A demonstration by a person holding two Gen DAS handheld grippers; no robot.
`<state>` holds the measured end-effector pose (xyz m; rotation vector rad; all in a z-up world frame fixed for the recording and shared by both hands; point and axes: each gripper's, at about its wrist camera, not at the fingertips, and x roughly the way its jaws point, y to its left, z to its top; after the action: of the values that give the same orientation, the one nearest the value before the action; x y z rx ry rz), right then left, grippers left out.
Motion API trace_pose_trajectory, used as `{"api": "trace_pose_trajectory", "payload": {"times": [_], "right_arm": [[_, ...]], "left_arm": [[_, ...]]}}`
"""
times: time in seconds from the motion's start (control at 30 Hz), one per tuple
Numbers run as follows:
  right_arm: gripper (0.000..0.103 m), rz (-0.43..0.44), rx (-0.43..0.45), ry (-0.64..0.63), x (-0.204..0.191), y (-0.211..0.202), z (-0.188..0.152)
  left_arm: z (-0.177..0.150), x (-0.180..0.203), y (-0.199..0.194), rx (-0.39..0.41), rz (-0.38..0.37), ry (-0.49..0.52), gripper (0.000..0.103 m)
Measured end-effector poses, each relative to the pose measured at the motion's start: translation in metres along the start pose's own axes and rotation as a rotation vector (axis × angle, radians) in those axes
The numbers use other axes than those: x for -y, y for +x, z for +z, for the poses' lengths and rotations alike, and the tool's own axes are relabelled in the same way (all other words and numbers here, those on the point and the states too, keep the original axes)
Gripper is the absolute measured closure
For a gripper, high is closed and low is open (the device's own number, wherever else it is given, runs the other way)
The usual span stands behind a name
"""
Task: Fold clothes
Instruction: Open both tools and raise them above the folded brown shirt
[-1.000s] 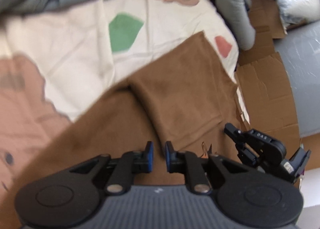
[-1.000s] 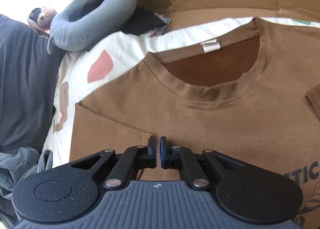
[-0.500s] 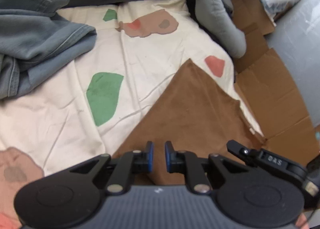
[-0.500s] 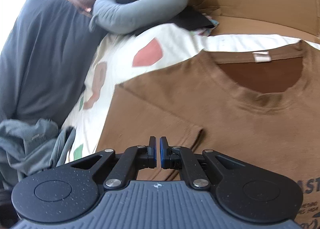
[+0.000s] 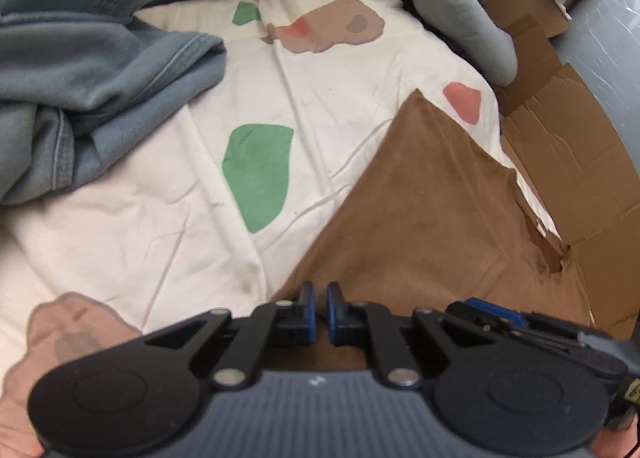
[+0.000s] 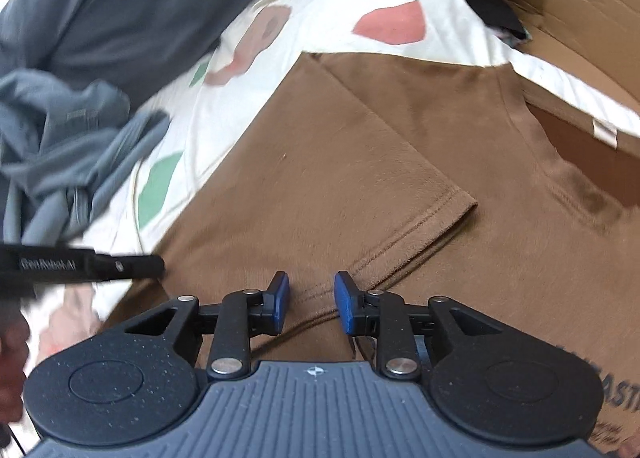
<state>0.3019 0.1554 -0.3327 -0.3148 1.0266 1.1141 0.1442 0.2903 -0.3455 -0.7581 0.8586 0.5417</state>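
A brown t-shirt [image 5: 432, 217] lies flat on a cream patterned sheet [image 5: 180, 238], its side folded in to a straight edge. In the right wrist view the brown t-shirt [image 6: 360, 177] has one sleeve [image 6: 400, 185] folded over the chest, with the neck label [image 6: 604, 131] at far right. My right gripper [image 6: 312, 300] hovers over the sleeve hem. Its jaws are opening and the pads are off the cloth. My left gripper [image 5: 320, 308] sits at the shirt's folded edge, its pads a narrow slit apart with brown cloth in it. The left gripper [image 6: 158, 264] also reaches in from the left.
A crumpled blue-grey denim garment [image 5: 80, 77] lies on the sheet to the left. A grey neck pillow [image 5: 460, 17] and flattened cardboard [image 5: 580, 161] border the far and right sides. Dark grey cloth [image 6: 100, 9] covers the far left.
My right jaws have gone from shut to apart, letting go of the sleeve. Both views have rolled and swung left, so the shirt's folded edge and the left gripper now show in the right view.
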Motion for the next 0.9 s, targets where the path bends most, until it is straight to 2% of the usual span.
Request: {"api": "trace_pose_trajectory", "payload": {"times": [0.07, 0.23, 0.4, 0.47, 0.5, 0.57, 0.7, 0.77, 0.8, 0.9], "right_arm": [[0.071, -0.008, -0.029, -0.035, -0.002, -0.004, 0.004], [0.066, 0.002, -0.073, -0.103, -0.004, -0.041, 0.022], [0.061, -0.005, -0.073, -0.110, -0.003, -0.093, 0.039], [0.053, -0.015, -0.063, -0.094, -0.002, -0.115, 0.042], [0.052, -0.012, -0.060, -0.085, -0.002, -0.126, 0.042], [0.048, -0.011, -0.058, -0.071, -0.002, -0.146, 0.042], [0.043, -0.046, -0.049, -0.045, 0.001, -0.189, 0.041], [0.038, -0.064, -0.035, -0.021, 0.004, -0.213, 0.039], [0.037, -0.071, -0.026, -0.005, 0.007, -0.225, 0.038], [0.028, -0.094, 0.008, 0.041, 0.015, -0.264, 0.033]], "left_arm": [[0.003, 0.002, -0.006, -0.004, -0.002, 0.003, 0.081], [0.011, 0.014, -0.031, -0.014, -0.016, 0.034, 0.078], [0.020, 0.033, -0.061, -0.013, -0.030, 0.055, 0.061], [0.025, 0.041, -0.075, -0.017, -0.029, 0.070, 0.056], [0.028, 0.046, -0.083, -0.014, -0.029, 0.086, 0.055], [0.033, 0.056, -0.100, -0.009, -0.027, 0.120, 0.045], [0.042, 0.071, -0.131, -0.008, -0.024, 0.143, 0.039], [0.047, 0.078, -0.147, -0.008, -0.017, 0.155, 0.025], [0.049, 0.082, -0.154, -0.016, -0.018, 0.165, 0.022], [0.053, 0.095, -0.176, -0.022, -0.034, 0.200, 0.021]]}}
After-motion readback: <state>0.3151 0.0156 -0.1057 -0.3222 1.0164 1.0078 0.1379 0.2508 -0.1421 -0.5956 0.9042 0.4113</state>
